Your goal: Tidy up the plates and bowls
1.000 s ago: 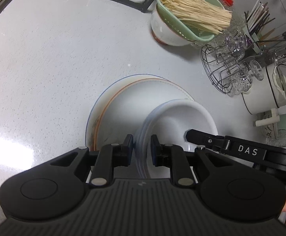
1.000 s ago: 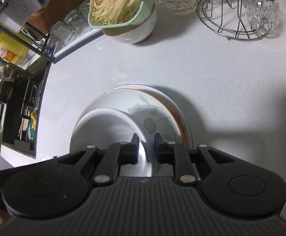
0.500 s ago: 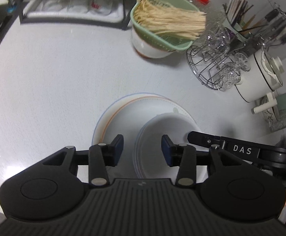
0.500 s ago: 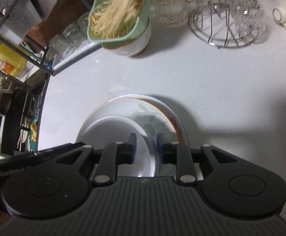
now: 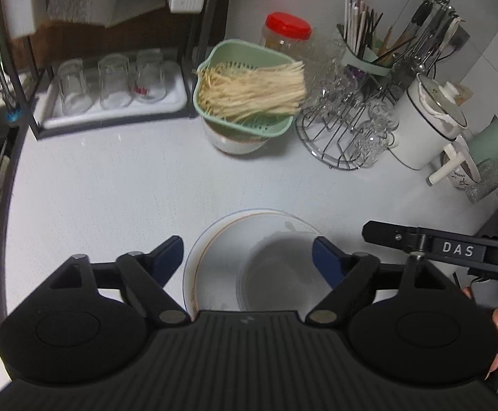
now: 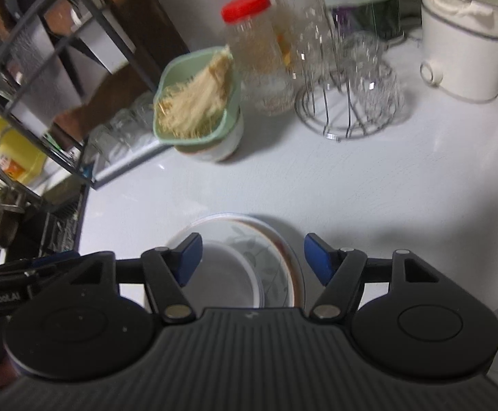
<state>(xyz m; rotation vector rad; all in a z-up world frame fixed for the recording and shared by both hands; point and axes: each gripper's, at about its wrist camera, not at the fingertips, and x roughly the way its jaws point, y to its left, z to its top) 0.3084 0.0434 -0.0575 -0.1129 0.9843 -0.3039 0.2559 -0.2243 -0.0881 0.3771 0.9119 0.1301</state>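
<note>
Both grippers off the bowl and pulled back, jaws spread wide!

A second ago the left gripper (image 5: 247, 257) and right gripper (image 6: 252, 257) were each pinched on the rim of the white bowl (image 5: 276, 274); now both are wide apart, holding nothing, and sit higher and farther back, so much more of the counter (image 5: 112, 188) shows. The bowl rests inside the orange-rimmed plate (image 5: 214, 239), which lies flat on the counter just beneath the fingers (same spot as before). Behind, well apart from the plate, the green colander of noodles (image 5: 245, 92) sits on its white bowl, next to the red-lidded jar (image 5: 287, 32) and the wire glass rack (image 5: 345, 130).
</note>
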